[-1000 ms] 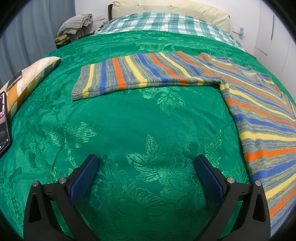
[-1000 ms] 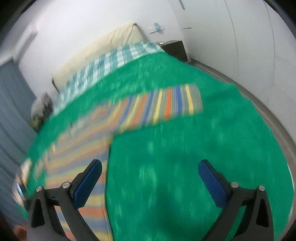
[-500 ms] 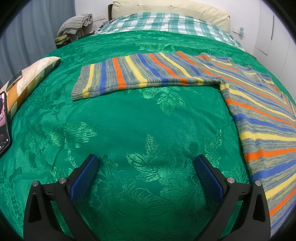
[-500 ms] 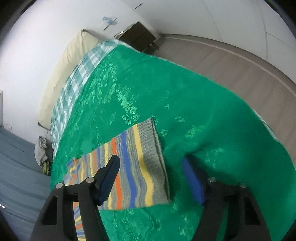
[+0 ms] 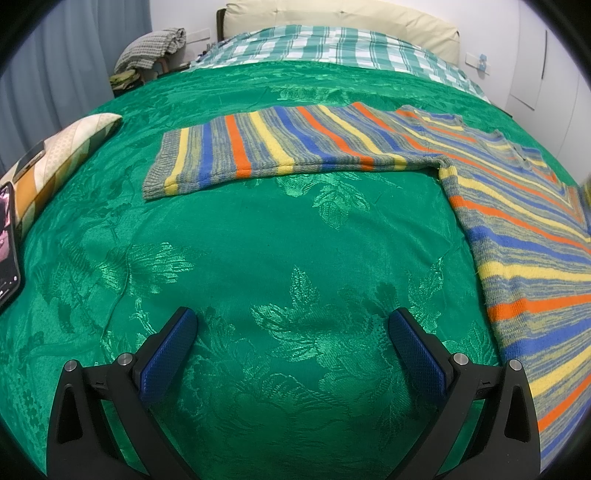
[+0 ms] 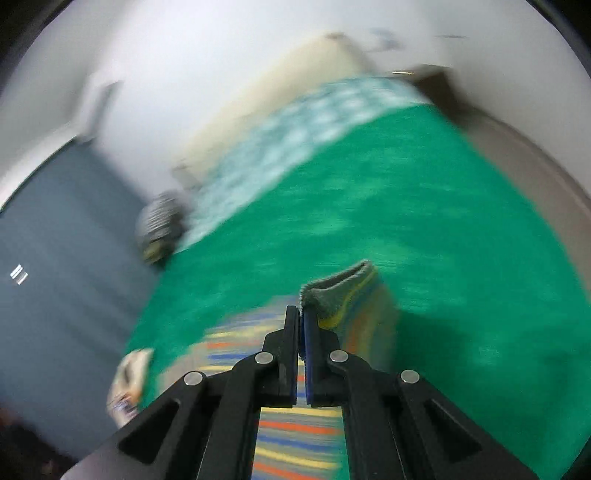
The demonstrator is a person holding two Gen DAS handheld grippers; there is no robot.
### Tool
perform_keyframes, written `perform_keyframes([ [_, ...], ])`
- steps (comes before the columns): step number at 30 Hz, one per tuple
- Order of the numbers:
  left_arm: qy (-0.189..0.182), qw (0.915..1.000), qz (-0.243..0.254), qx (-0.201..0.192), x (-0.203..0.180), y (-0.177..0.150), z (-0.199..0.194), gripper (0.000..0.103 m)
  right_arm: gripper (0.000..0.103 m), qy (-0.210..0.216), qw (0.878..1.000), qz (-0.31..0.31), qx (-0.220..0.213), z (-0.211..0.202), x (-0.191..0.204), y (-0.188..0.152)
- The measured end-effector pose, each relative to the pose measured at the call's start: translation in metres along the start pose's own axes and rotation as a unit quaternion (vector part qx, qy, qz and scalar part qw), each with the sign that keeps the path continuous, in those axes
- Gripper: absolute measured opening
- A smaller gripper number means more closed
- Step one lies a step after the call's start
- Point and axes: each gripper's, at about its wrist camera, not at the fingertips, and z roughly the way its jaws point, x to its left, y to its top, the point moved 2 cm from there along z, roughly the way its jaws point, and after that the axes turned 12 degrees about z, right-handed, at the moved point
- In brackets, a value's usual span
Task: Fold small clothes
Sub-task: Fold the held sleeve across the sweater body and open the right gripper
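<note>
A striped knitted sweater (image 5: 509,221) in grey, blue, yellow and orange lies flat on the green bedspread (image 5: 258,240). One sleeve (image 5: 280,144) stretches out to the left across the bed. My left gripper (image 5: 291,343) hovers open over bare bedspread, well short of that sleeve. In the blurred right wrist view my right gripper (image 6: 303,314) is shut on the grey ribbed cuff (image 6: 336,288) of the other sleeve, lifted off the bed with the striped fabric (image 6: 295,435) trailing below it.
A patterned pillow (image 5: 62,158) and a phone (image 5: 7,240) lie at the bed's left edge. A checked sheet (image 5: 332,44) and cream headboard cushion (image 5: 332,14) are at the far end. A chair with clothes (image 5: 151,55) stands beside the bed. The bed's right edge drops to the floor (image 6: 535,147).
My right gripper came down over the sleeve cuff, shut on it, then swung up and across the bed with it. My left gripper and the left sleeve stayed still.
</note>
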Motion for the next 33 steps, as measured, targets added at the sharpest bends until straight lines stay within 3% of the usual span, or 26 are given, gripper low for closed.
perform_keyframes([
  [4,-0.001,1.0000,-0.001,-0.001,0.000,0.000,0.000,0.103,0.005,0.055,0.996,-0.029,0.071,0.088,0.089,-0.036],
  [5,-0.001,1.0000,-0.001,-0.001,0.001,0.000,0.000,0.103,0.013,0.062,0.994,-0.029,0.087,0.108,0.098,-0.048],
  [6,-0.001,1.0000,-0.001,-0.001,0.001,0.000,0.000,0.103,0.031,0.072,0.990,-0.023,0.119,0.134,0.107,-0.061],
  [8,-0.001,1.0000,-0.001,0.000,0.000,0.000,0.000,0.103,0.048,0.084,0.984,-0.009,0.156,0.165,0.111,-0.083],
  [10,0.000,1.0000,-0.001,0.000,0.001,0.001,0.000,0.103,0.048,0.089,0.982,-0.014,0.165,0.175,0.110,-0.095],
  [13,0.000,1.0000,-0.001,0.000,0.001,0.001,0.000,0.103,0.048,0.059,0.984,-0.002,0.168,0.188,0.087,-0.095],
  [16,0.002,1.0000,0.000,0.001,0.001,0.001,0.000,0.103,0.048,0.021,0.982,0.040,0.181,0.198,0.036,-0.100],
  [19,0.004,1.0000,0.000,0.003,-0.001,0.002,0.001,0.103,0.048,-0.090,0.972,0.071,0.205,0.224,-0.024,-0.123],
  [20,0.004,1.0000,-0.002,0.005,0.000,0.002,0.001,0.103,0.036,-0.121,0.965,0.084,0.215,0.232,-0.049,-0.138],
  [23,0.001,0.9996,-0.019,0.022,0.001,0.002,0.002,0.103,0.036,-0.084,0.978,0.097,0.167,0.211,-0.057,-0.146],
  [25,0.003,0.9995,-0.016,0.028,-0.001,0.002,0.002,0.103,0.050,-0.086,0.981,0.088,0.148,0.191,-0.053,-0.154],
  [26,0.003,0.9995,-0.014,0.030,-0.001,0.002,0.001,0.103,0.059,-0.095,0.984,0.060,0.135,0.175,-0.047,-0.162],
  [27,0.001,0.9994,-0.013,0.032,-0.001,0.002,-0.001,0.103,0.060,-0.101,0.986,0.036,0.128,0.165,-0.042,-0.168],
  [31,0.004,0.9989,0.011,0.046,-0.005,-0.011,-0.016,0.103,0.060,-0.150,0.979,-0.095,0.097,0.096,-0.033,-0.214],
  [33,0.023,0.9987,0.014,0.044,-0.006,-0.024,-0.030,0.103,0.060,-0.166,0.976,-0.110,0.085,0.057,-0.041,-0.234],
])
